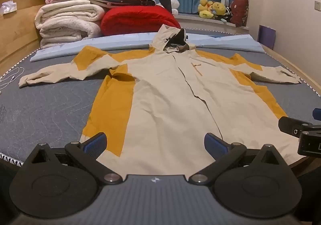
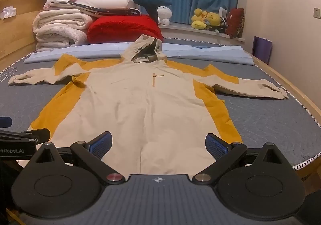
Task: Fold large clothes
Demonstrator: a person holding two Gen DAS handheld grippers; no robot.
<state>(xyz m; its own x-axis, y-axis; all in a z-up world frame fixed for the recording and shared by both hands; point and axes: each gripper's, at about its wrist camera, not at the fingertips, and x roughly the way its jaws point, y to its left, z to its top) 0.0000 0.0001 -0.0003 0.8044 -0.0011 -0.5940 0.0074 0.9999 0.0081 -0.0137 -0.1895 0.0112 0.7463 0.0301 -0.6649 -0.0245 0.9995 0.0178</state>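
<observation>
Lying flat mid-mattress, the beige-and-mustard hooded jacket (image 1: 166,92) loses its hem behind both tools at the near edge of the grey quilted mattress (image 1: 46,108). The left gripper (image 1: 155,144) and right gripper (image 2: 158,144) gape wide, empty, touching nothing.

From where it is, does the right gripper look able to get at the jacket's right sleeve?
Probably yes. The right gripper, jaws open and empty, hovers over the jacket hem; the sleeve lies flat on bare mattress with nothing between.
</observation>
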